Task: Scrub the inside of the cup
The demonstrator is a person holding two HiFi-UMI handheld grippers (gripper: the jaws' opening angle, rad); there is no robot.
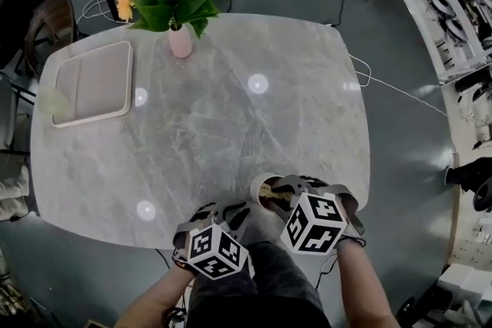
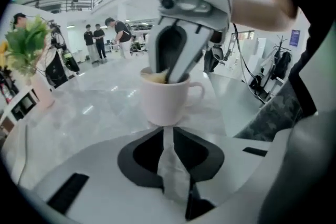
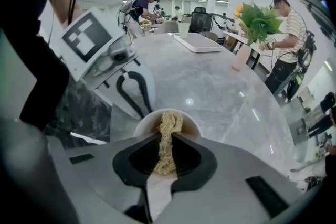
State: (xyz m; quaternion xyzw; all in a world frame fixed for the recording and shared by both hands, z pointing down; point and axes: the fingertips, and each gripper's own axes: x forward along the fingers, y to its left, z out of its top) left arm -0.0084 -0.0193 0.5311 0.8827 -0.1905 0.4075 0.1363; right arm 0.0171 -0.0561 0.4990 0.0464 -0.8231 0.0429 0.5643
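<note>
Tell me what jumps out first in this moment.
The white cup at the near edge of the marble table, with the right tool shut on a tan fibrous scrubber pushed into it. The left tool, shut, points at the cup's base. Farther back stand a pink vase of flowers and a pale tray.

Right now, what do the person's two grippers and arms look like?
They match: the left gripper and right gripper have pale grey bodies with black, curved jaw linings that taper to a narrow slot. Each carries a white cube printed with black square markers. The forearms in the head view have no sleeves over them.
</note>
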